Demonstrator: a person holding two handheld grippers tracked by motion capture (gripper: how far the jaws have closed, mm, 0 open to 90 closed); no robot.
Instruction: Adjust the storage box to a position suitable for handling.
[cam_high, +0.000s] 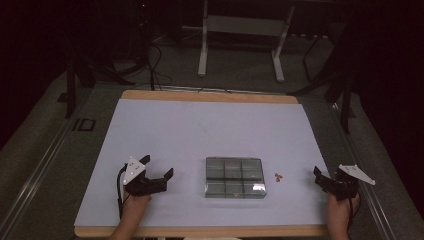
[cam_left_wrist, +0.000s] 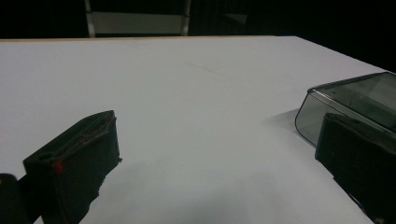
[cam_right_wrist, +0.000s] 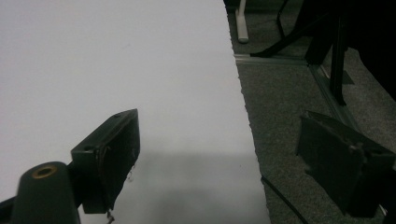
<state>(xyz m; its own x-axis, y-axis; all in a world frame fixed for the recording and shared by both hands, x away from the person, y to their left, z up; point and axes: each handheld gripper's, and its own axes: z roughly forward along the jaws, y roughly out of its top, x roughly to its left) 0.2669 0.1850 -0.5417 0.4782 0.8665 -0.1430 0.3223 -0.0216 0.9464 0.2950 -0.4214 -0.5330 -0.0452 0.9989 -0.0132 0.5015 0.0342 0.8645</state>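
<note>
Clear compartment box (cam_high: 234, 177) lies flat on the white desk (cam_high: 200, 130), toward the near edge and a little right of centre, its six cells showing from above. Just right of it sits a small brownish piece (cam_high: 278, 176), too small to identify. Left gripper (cam_high: 159, 172) hovers near the box's left side, jaws spread wide, nothing between them. Right gripper (cam_high: 320, 176) hangs over the desk's right edge, jaws likewise wide apart and empty.
</note>
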